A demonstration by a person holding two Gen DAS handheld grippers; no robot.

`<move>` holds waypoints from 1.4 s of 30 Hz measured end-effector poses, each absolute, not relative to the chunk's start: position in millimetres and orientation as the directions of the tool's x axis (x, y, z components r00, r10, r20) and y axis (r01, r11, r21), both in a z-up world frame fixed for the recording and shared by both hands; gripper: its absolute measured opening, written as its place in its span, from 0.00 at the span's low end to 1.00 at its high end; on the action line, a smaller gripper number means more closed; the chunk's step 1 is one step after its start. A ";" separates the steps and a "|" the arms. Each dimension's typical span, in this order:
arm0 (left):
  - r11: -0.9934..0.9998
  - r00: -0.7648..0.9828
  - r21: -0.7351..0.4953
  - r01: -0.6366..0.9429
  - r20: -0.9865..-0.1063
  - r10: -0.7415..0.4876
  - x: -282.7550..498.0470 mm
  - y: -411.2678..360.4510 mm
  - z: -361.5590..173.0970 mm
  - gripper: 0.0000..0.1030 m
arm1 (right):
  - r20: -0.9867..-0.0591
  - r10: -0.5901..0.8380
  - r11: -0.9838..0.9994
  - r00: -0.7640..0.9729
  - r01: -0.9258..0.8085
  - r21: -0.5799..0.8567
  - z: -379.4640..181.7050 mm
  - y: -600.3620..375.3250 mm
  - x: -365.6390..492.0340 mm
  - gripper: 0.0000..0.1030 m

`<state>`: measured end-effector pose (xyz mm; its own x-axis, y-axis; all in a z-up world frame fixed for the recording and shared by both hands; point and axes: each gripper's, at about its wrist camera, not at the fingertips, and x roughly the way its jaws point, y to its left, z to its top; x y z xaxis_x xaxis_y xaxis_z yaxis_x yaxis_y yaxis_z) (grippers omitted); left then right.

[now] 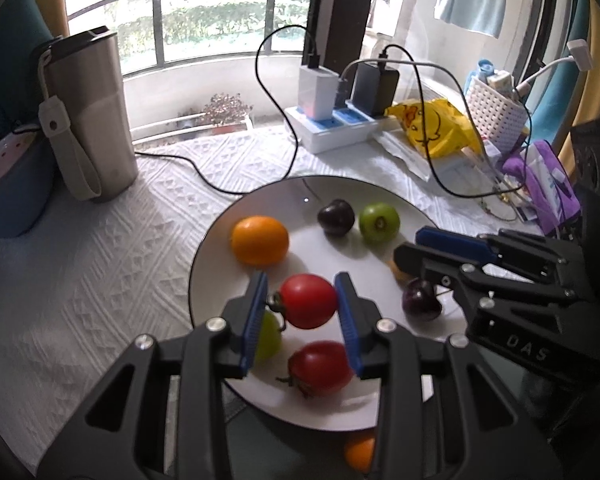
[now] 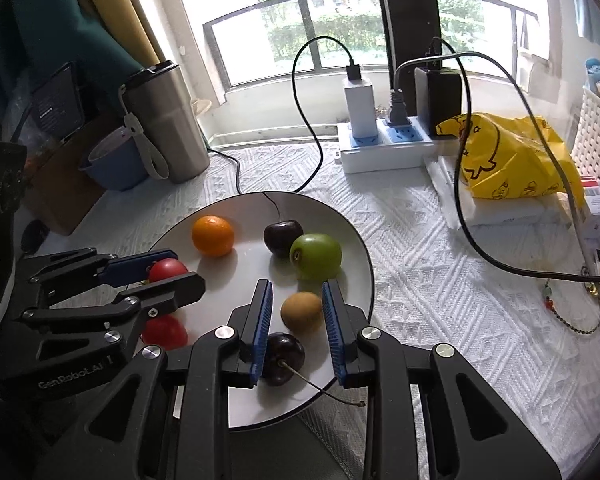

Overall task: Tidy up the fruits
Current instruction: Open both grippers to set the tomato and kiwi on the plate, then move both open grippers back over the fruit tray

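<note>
A white plate (image 1: 220,248) holds an orange (image 1: 259,240), a dark plum (image 1: 336,217), a green apple (image 1: 379,223), two red tomatoes (image 1: 308,306) (image 1: 320,367), a green grape (image 1: 269,334) and a dark cherry (image 1: 421,300). My left gripper (image 1: 302,314) is open, its blue pads on either side of the upper tomato. My right gripper (image 2: 296,320) is open around a brown kiwi (image 2: 301,312), with a stemmed cherry (image 2: 282,358) just below. The plate (image 2: 352,240) also shows in the right wrist view.
A steel tumbler (image 1: 90,116) and a blue cup (image 1: 8,192) stand at the left. A power strip (image 1: 332,124) with chargers and black cables, a yellow bag (image 1: 436,128) and a white basket (image 1: 494,112) stand behind. Another orange (image 1: 358,454) lies under the plate's near edge.
</note>
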<state>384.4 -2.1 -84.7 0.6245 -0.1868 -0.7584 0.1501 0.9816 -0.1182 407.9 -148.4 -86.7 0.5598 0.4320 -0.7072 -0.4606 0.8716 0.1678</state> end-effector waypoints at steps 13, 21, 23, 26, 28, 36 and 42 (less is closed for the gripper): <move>0.981 0.669 -0.147 0.128 -0.717 -0.195 345.9 7.6 -62.0 0.44 | -0.696 0.400 0.886 0.596 -0.447 0.126 -65.3 -157.1 378.4 0.27; 0.978 0.691 -0.167 0.127 -0.692 -0.208 315.7 9.7 -51.6 0.45 | -0.687 0.393 0.889 0.612 -0.443 0.114 -53.8 -159.9 351.1 0.27; 0.977 0.696 -0.167 0.131 -0.687 -0.211 309.1 9.7 -49.6 0.45 | -0.684 0.393 0.889 0.615 -0.444 0.112 -52.1 -160.7 343.8 0.27; 0.977 0.700 -0.165 0.135 -0.682 -0.212 298.1 10.1 -48.3 0.46 | -0.683 0.394 0.888 0.615 -0.446 0.110 -50.8 -160.3 333.2 0.27; 0.977 0.703 -0.164 0.134 -0.680 -0.210 289.7 11.4 -48.6 0.46 | -0.683 0.395 0.887 0.615 -0.448 0.111 -51.1 -159.6 327.3 0.27; 0.977 0.706 -0.172 0.123 -0.677 -0.208 263.3 15.5 -50.5 0.47 | -0.678 0.399 0.884 0.618 -0.455 0.106 -50.5 -158.1 304.7 0.27; 0.976 0.697 -0.182 0.117 -0.685 -0.211 247.8 12.2 -58.4 0.47 | -0.681 0.402 0.882 0.612 -0.459 0.109 -56.2 -160.3 291.1 0.27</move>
